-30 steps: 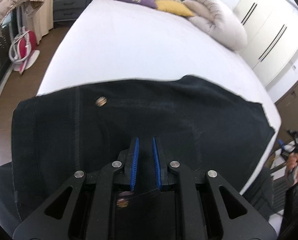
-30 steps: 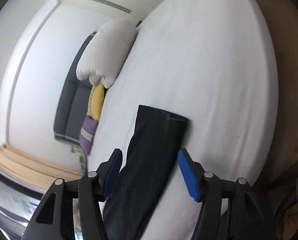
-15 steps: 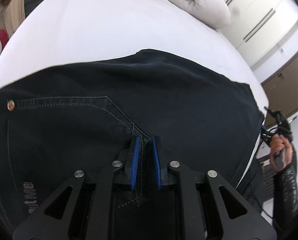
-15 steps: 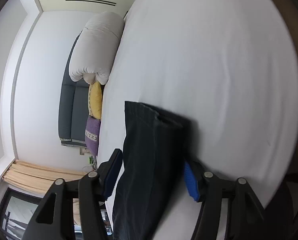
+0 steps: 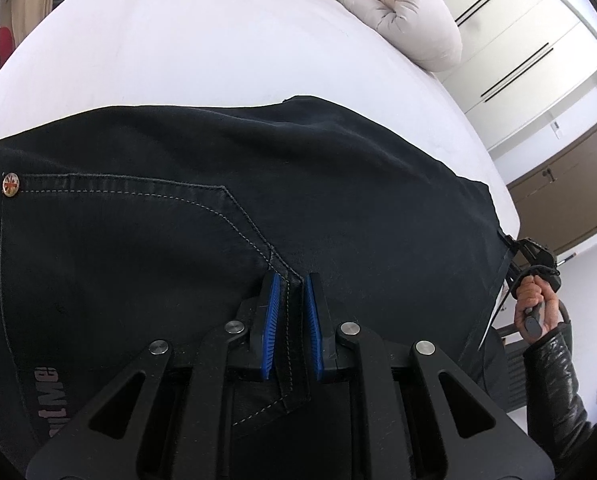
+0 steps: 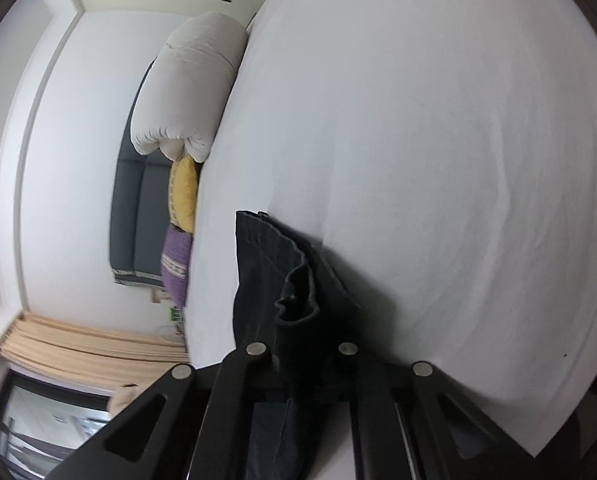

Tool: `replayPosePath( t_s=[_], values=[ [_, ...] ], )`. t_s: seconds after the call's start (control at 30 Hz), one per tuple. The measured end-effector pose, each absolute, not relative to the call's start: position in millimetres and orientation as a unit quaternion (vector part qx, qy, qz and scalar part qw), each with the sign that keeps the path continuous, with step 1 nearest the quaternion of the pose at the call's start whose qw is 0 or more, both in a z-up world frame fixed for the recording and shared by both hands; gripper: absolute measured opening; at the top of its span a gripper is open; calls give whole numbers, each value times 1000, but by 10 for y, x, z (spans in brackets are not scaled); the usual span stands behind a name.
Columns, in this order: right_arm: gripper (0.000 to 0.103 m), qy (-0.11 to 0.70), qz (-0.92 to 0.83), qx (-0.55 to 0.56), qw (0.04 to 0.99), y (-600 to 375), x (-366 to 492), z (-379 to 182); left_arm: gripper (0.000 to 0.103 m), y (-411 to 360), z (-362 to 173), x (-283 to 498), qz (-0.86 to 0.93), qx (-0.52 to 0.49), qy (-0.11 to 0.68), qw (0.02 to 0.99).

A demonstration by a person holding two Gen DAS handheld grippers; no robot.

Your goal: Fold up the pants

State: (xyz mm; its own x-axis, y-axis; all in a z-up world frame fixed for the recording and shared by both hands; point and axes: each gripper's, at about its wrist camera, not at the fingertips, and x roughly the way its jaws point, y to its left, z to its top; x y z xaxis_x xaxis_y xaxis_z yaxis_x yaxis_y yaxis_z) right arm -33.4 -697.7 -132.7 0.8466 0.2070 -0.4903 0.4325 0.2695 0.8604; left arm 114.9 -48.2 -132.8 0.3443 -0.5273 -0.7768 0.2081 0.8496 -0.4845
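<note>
Pants (image 5: 178,248): black matt denim, pale stitching, between ribbed blue pads (image 5: 272,320); metal rivet (image 5: 10,185) left of jaws. Bed sheet (image 5: 202,44) beyond jaws: smooth white cloth. Gripper arms: matt black plastic, shiny metal screws. Sleeve (image 5: 554,364) right of jaws: glossy black.

white bed (image 5: 186,52) bearing black pants (image 5: 178,240), pillows (image 5: 410,12).
</note>
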Motion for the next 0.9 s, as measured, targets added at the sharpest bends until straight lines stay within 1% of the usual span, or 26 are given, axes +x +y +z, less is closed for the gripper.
replayPosePath(
  t_s=[0.13,0.2,0.3,0.33,0.37,0.43,0.47,0.53,0.57,0.6,0.63,0.67,0.7,0.73,0.9],
  values=[
    [7,292,-83,513,803,-6689,-222,-916,13,-400,-1341,1157,-230,-155,524,805],
    [7,309,-68,434,843,-6318,-116,-588,13,-385,-1342,1157,-231,-159,524,805],
    [7,338,-23,306,890,-5530,-1,-204,13,-395,-1372,1152,-230,-162,524,804],
    [7,348,-8,265,899,-5246,15,-139,13,-395,-1367,1150,-229,-163,525,804],
    [7,361,15,201,910,-4814,20,-100,13,-385,-1350,1147,-228,-164,526,803],
    [7,379,37,121,917,-4285,12,-165,13,-372,-1314,1150,-226,-166,525,803],
    [7,398,51,90,912,-4019,32,-313,13,-354,-1297,1157,-227,-171,526,802],
    [7,435,53,69,896,-3788,79,-627,14,-323,-1307,1182,-228,-189,530,794],
    [8,445,41,46,894,-3706,80,-764,16,-303,-1315,1198,-229,-201,534,789],
    [8,444,35,31,895,-3664,81,-810,25,-285,-1313,1209,-233,-214,534,784],
    [8,437,31,19,899,-3627,51,-805,44,-276,-1307,1215,-237,-222,533,781],
    [8,434,30,14,900,-3612,34,-772,58,-267,-1290,1221,-245,-237,528,778],
    [8,430,30,16,902,-3614,27,-725,82,-253,-1260,1237,-248,-251,521,777],
    [8,424,29,13,905,-3603,2,-673,93,-262,-1236,1249,-248,-262,517,776],
    [8,381,48,-30,923,-3300,-203,-328,94,-462,-1191,1401,-279,-296,538,738]
  ],
)
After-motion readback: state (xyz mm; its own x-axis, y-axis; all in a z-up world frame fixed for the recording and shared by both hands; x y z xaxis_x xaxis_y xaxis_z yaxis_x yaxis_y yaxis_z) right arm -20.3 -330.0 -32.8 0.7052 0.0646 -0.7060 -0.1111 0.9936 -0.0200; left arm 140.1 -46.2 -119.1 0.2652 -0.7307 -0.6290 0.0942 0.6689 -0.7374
